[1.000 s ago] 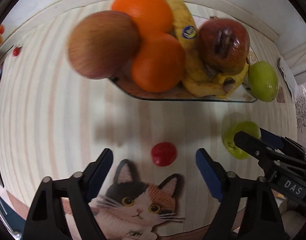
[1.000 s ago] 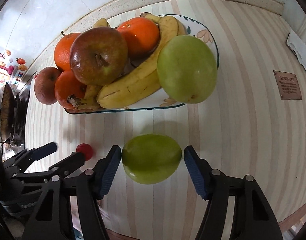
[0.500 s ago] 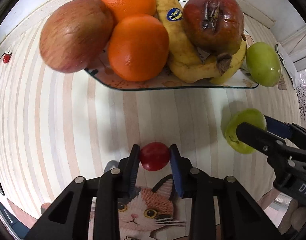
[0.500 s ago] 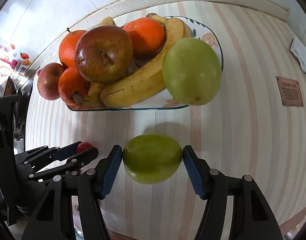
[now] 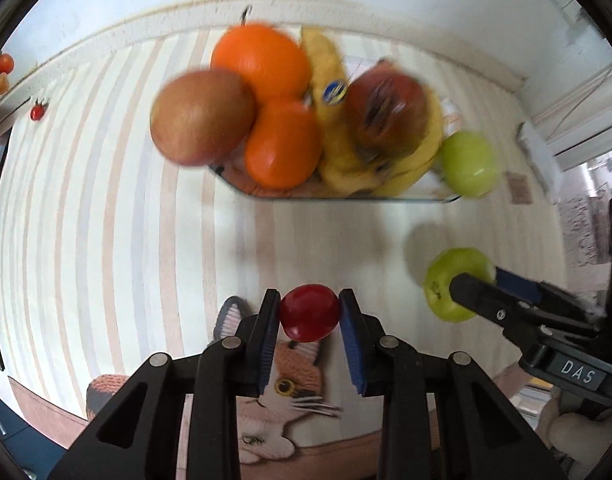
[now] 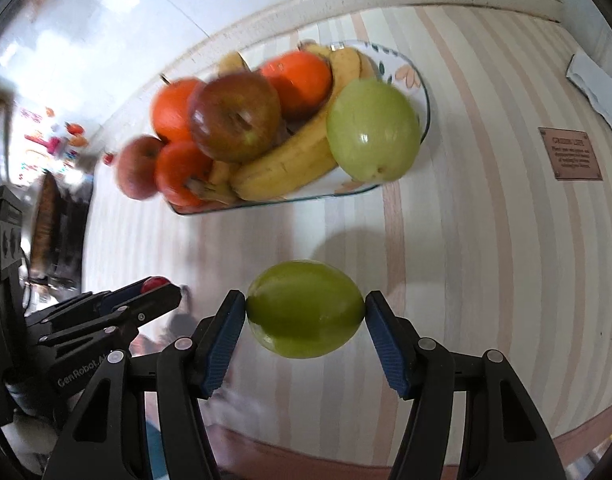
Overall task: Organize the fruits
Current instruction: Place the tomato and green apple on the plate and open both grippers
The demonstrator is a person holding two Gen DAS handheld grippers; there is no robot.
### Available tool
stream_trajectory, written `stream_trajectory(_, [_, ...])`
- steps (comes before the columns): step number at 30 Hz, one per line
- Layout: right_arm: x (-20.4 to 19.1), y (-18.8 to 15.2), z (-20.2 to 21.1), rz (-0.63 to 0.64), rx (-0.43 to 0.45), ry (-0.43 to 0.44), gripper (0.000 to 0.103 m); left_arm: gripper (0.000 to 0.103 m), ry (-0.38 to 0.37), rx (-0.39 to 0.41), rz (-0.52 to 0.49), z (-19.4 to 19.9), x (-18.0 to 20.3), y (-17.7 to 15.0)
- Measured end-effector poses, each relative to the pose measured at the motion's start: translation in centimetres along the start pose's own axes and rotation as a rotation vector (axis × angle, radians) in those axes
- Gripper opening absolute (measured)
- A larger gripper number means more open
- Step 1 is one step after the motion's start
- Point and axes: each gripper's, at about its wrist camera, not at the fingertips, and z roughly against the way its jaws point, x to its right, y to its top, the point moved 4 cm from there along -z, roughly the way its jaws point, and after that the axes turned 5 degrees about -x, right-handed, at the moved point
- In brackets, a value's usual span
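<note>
**Both grippers hold fruit above the striped surface**

Nearest, the left gripper (image 5: 309,314) is clamped on a small red fruit (image 5: 309,312), its blue pads pressing both sides, above a cat-print mat (image 5: 290,392). The right gripper (image 6: 305,312) grips a green apple (image 6: 305,309) between its pads, clear of the striped surface (image 6: 485,260). Farther off, the bowl (image 6: 409,76) holds oranges, bananas (image 6: 290,164), red apples and a second green apple (image 6: 373,130) at its right end.
</note>
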Motion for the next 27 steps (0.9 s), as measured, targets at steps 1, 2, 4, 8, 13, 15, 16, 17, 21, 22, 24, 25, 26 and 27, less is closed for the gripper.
stream_trajectory(1, [-0.2,0.0,1.0,-0.001,0.017,0.012,0.065,0.027,-0.007,0.014,-0.003,0.9,0.3,0.4])
stream_trajectory(2, [-0.4,0.2,2.1,-0.001,0.036,0.026,0.065,0.027,-0.016,0.031,-0.008,1.9,0.7,0.7])
stream_trajectory(4, [-0.6,0.8,4.5,-0.003,0.078,0.048,0.065,0.027,-0.044,0.07,-0.018,4.1,1.6,1.9])
stream_trajectory(8, [-0.4,3.1,7.9,-0.008,0.153,0.065,0.065,0.027,-0.082,0.125,-0.041,6.3,3.3,5.5])
stream_trajectory(13, [1.2,7.8,9.5,-0.045,0.209,0.046,0.065,0.027,-0.088,0.141,-0.068,7.4,4.0,10.9])
stream_trajectory(15, [2.1,9.8,9.0,-0.067,0.21,0.043,0.065,0.027,-0.086,0.122,-0.081,6.8,4.2,13.0])
stream_trajectory(16, [2.4,10.5,8.8,-0.076,0.207,0.042,0.065,0.027,-0.082,0.103,-0.08,6.2,4.2,14.0])
stream_trajectory(17, [2.7,11.4,8.3,-0.084,0.199,0.041,0.065,0.027,-0.082,0.083,-0.077,5.5,4.1,15.1])
stream_trajectory(21, [3.7,14.0,5.6,-0.09,0.151,-0.002,0.065,0.027,-0.061,-0.034,-0.062,1.9,2.7,17.8])
stream_trajectory(22, [3.8,14.4,4.9,-0.085,0.137,-0.014,0.065,0.027,-0.043,-0.058,-0.064,0.9,2.5,18.2])
stream_trajectory(24, [4.1,14.6,3.6,-0.083,0.112,-0.037,0.065,0.027,-0.021,-0.102,-0.064,-0.8,2.1,18.8])
stream_trajectory(25, [4.4,14.8,3.0,-0.085,0.098,-0.042,0.065,0.027,-0.01,-0.119,-0.063,-1.2,2.0,18.6])
stream_trajectory(26, [4.7,14.9,2.5,-0.089,0.088,-0.046,0.065,0.027,-0.001,-0.131,-0.063,-1.6,1.9,18.6])
stream_trajectory(27, [4.9,15.0,2.2,-0.092,0.088,-0.042,0.065,0.028,0.003,-0.14,-0.064,-2.0,1.9,18.6])
